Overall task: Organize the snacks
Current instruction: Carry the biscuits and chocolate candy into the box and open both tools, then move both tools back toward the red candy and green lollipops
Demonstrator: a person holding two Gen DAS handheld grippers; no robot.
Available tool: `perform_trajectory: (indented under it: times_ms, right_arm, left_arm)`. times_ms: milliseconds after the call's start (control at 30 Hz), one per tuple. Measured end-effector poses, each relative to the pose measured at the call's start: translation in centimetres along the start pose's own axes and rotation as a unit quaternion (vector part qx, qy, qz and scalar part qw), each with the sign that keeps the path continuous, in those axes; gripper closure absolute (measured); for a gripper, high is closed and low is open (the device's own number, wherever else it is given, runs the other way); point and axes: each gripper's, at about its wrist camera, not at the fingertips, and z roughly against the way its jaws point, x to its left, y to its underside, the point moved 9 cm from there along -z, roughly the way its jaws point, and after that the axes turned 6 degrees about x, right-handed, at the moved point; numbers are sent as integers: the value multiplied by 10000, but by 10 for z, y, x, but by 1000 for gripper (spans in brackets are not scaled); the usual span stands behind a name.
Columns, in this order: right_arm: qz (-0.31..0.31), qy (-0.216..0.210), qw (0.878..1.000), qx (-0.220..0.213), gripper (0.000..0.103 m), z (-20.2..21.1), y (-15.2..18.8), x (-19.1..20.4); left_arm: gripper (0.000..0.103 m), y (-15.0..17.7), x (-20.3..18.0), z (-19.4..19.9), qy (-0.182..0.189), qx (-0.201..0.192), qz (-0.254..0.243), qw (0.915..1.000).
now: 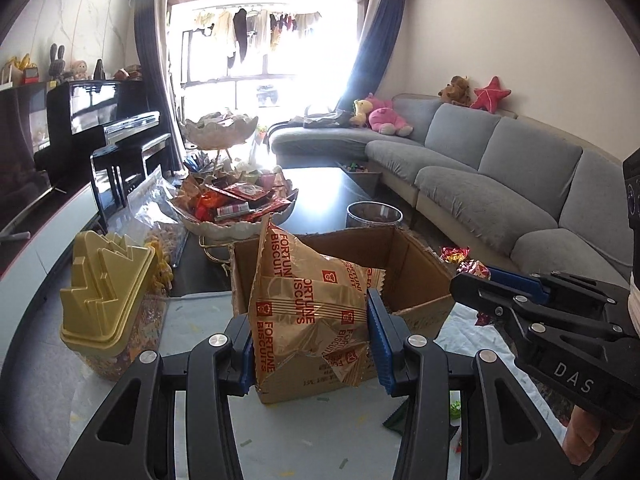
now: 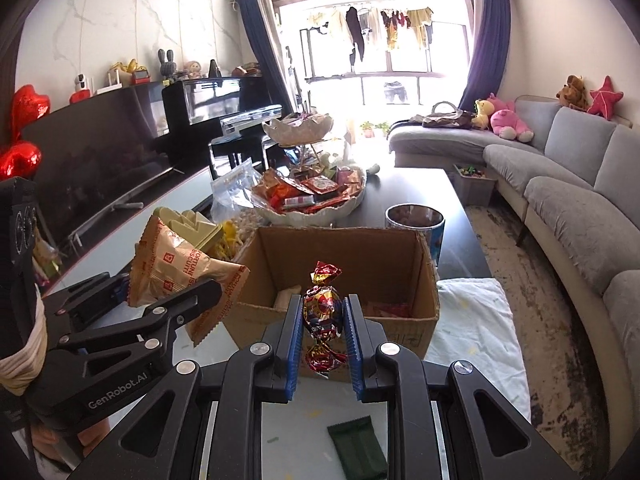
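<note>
My left gripper (image 1: 310, 340) is shut on a gold Fortune Biscuits packet (image 1: 308, 300), held in front of and just above the near wall of the open cardboard box (image 1: 416, 264). The packet also shows in the right wrist view (image 2: 180, 272). My right gripper (image 2: 322, 328) is shut on a shiny red and gold wrapped candy (image 2: 322, 312), held above the near edge of the box (image 2: 384, 252). The right gripper appears in the left wrist view (image 1: 500, 288), to the right of the box. Some snacks lie inside the box.
A white two-tier dish (image 2: 312, 200) full of snacks stands behind the box. A gold lidded jar (image 1: 108, 300) is at left. A glass cup (image 2: 414, 220) is behind the box at right. A dark green packet (image 2: 356, 444) lies on the table. A white cloth (image 2: 476, 328) lies at right.
</note>
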Motion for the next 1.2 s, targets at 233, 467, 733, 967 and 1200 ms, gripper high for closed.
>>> perform_trajectory:
  times_ms: [233,467,733,967,1200]
  right_arm:
    - [-173,-49,9997,160,82,-31,-19,-9]
    - [-248,-41,9987,445,82,-68,-27,-20]
    - [-195,146,9972,713,66,-98,-30,-27]
    - [-210,419,9978,470,48,-74,-19,-40]
    - [-77,618,9980,84,41,-26,-7,-45]
  left_arm:
    - [58,-17,15,-32,-86,153,69,9998]
    - [58,-23,28,-63,-222,320,85,9992]
    - [35,-27,40,-79,-450,384,194,9981]
    - [22,-16,22,-51,-485,207,-78,9986]
    - [15,-3,-12,-12,-251,-12,-295,9992]
